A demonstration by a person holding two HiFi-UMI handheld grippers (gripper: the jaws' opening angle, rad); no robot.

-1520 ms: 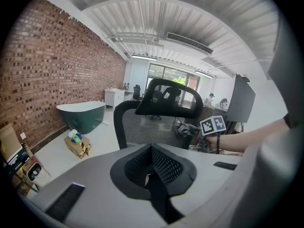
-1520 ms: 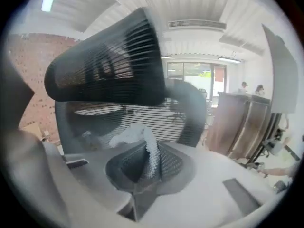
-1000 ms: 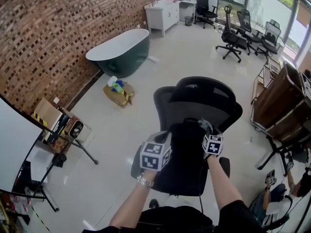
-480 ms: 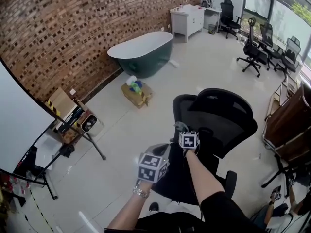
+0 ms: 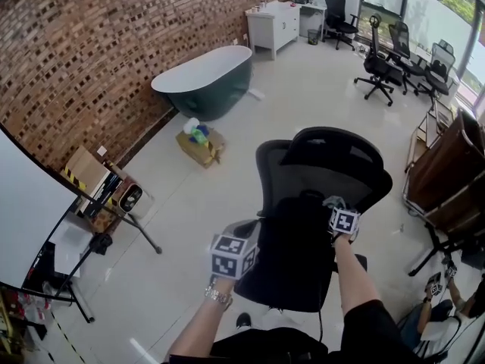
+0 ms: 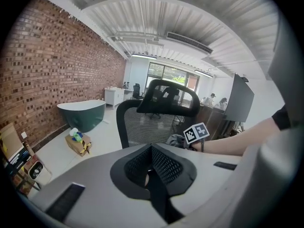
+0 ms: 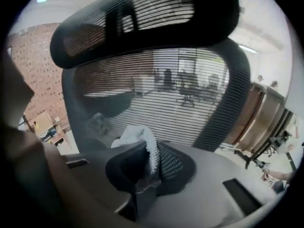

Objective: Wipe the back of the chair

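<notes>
Only close-up (right claw): pinched cloth

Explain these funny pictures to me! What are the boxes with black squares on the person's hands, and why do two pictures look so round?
A person holds a grabbing tool in each hand, and the checkered boxes are part of those tools. The wide picture comes from a camera on the person's head. It looks down at the left gripper, the right gripper and a black office chair. The two round pictures come from little cameras riding on the tools, so they look bulgy. In the right gripper view, its fingers pinch a white cloth close to the chair's mesh back. In the left gripper view, the fingers are shut on nothing. Farther off on the floor are a green bathtub and a cardboard box.
</notes>
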